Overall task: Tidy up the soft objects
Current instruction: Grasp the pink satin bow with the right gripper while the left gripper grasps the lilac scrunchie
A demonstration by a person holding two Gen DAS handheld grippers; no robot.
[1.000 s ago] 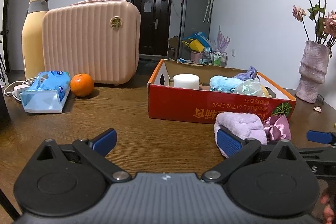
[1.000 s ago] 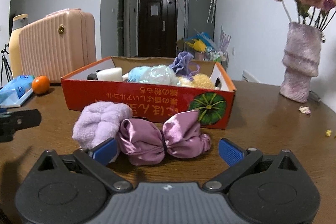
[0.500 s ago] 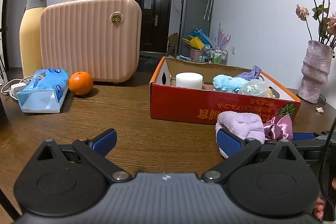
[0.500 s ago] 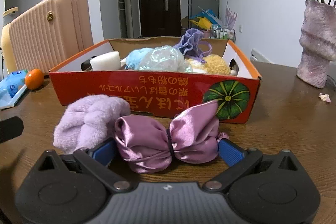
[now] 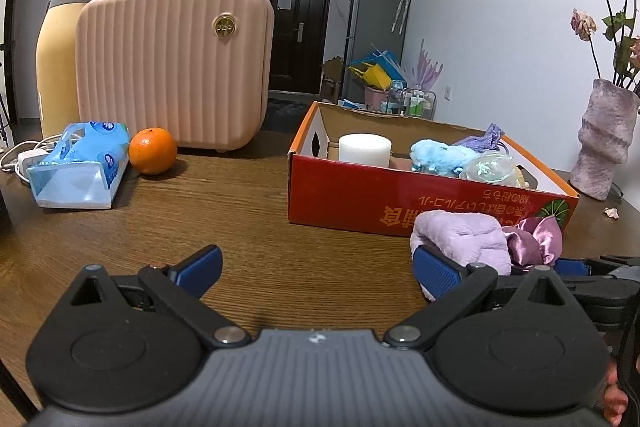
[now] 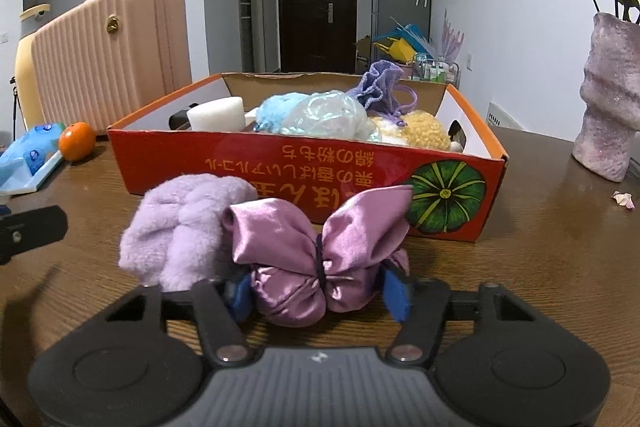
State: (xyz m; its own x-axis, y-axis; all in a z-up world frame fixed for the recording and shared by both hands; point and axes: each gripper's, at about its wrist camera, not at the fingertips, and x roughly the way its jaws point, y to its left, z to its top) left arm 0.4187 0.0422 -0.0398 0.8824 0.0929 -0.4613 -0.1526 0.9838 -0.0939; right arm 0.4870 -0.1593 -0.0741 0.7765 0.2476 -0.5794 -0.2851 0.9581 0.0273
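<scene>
A purple satin bow point(image 6: 320, 255) lies on the wooden table just in front of the red cardboard box point(image 6: 280, 167). My right gripper point(image 6: 318, 293) has its jaws closing, and the blue pads point(image 6: 394, 291) press the bow's two sides so that it bunches up. A lilac fluffy piece point(image 6: 184, 227) touches the bow on its left. The box holds several soft items and a white roll point(image 6: 218, 113). My left gripper point(image 5: 318, 269) hovers open over bare table, with the lilac fluffy piece point(image 5: 460, 239) just beyond its right pad.
At the far left are a pink ribbed case point(image 5: 172, 67), a yellow bottle point(image 5: 58, 55), an orange point(image 5: 152, 151) and a blue tissue pack point(image 5: 80, 167). A pinkish vase point(image 6: 608, 99) with dried flowers stands at the right, and a fallen petal point(image 6: 624, 199) lies near it.
The right gripper moved forward until the bow lay between its wide-open jaws, then its pads closed in on the bow, which now looks squeezed. The left gripper hardly moved.
</scene>
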